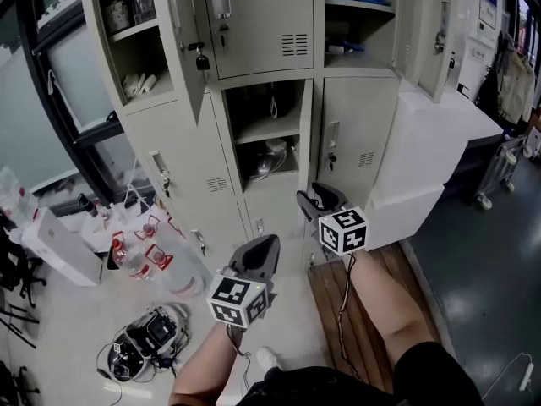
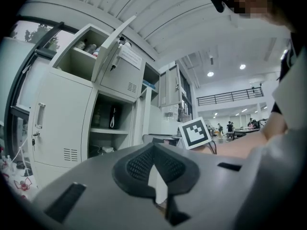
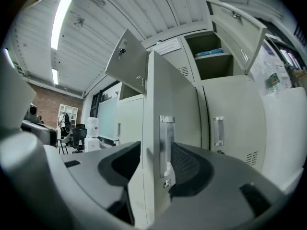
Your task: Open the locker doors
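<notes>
A bank of beige lockers (image 1: 182, 155) fills the head view, with several doors swung out. The middle locker's door (image 1: 309, 134) stands out towards me, edge-on. In the right gripper view its free edge (image 3: 156, 128), with a metal handle plate (image 3: 166, 143) and a key lock, sits between the jaws. My right gripper (image 3: 153, 164) (image 1: 311, 196) straddles that edge, and its left pad stands clear of the door. My left gripper (image 1: 269, 244) (image 2: 154, 152) hangs lower and further back, holding nothing, its pads meeting at the tips.
A closed door with handle (image 3: 218, 131) and vents lies right of the straddled door. Upper doors (image 1: 182, 41) (image 1: 435, 32) hang open. Bottles and bags (image 1: 139, 252) and cabled gear (image 1: 144, 341) litter the floor at left. A white cabinet (image 1: 423, 159) juts out at right.
</notes>
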Motion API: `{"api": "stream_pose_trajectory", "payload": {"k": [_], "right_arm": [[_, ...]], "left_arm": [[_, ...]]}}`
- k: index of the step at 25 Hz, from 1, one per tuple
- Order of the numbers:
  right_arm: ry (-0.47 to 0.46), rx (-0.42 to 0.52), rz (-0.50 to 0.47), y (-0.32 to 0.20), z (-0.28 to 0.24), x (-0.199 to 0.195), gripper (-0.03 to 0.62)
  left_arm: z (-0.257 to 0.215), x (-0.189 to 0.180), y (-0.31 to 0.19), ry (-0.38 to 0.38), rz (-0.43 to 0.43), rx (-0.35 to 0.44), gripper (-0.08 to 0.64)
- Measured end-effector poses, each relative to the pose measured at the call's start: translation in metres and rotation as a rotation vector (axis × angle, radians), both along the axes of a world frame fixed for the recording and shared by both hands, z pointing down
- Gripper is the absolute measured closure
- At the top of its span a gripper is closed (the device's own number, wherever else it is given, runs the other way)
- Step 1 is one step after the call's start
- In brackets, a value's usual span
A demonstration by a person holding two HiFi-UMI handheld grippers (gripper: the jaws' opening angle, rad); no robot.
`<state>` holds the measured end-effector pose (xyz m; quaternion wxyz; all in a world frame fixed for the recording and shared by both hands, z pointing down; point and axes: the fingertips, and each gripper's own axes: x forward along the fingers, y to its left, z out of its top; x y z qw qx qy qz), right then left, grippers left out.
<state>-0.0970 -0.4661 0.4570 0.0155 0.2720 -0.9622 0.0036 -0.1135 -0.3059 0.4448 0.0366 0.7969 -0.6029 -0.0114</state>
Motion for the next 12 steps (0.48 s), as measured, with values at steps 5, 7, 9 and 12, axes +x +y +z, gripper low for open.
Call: {"api": "stream_pose_trajectory", "payload": {"k": [5,7,9,12], "right_arm": [[0.051,0.054,0.072,-0.009,-0.008,0.009,0.396],[0.070,0.058,0.110,-0.014,-0.007,0.015,0.446],[0.060,0.047,0.122,-0.017,-0.007,0.021,0.452],[0.050,0.034,0.124,-0.019,-0.006,0.029,0.457]], "left_arm": [[-0.008,0.009,0.001,-0.005,-0.003,0.011,0.561],[-0.006,0.011,0.000,-0.003,-0.003,0.008,0.561],[-0.004,0.014,-0.001,-0.002,-0.001,0.004,0.561],[-0.002,0.017,-0.002,-0.002,-0.001,0.001,0.561]]}}
